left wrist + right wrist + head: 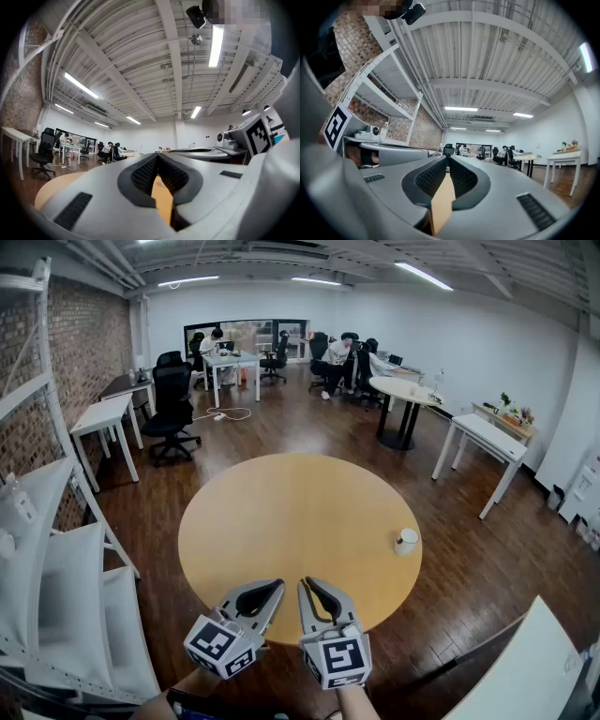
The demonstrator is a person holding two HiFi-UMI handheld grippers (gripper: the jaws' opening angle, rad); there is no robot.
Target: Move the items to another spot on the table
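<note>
A white cup [406, 540] stands alone near the right edge of the round wooden table [281, 512]. Both grippers hover side by side over the table's near edge, well short of the cup. My left gripper [278, 584] has its tips together and holds nothing. My right gripper [305, 581] is shut as well, also empty. In the left gripper view the left gripper [157, 156] points level across the room, with only a sliver of tabletop showing in the hollow behind its tips. The right gripper [447, 158] in its own view looks the same. The cup is hidden in both gripper views.
White shelving [37, 549] stands against the brick wall at the left, close to the table. A white desk corner [525, 662] lies at the lower right. Office chairs, desks and seated people fill the far end of the room.
</note>
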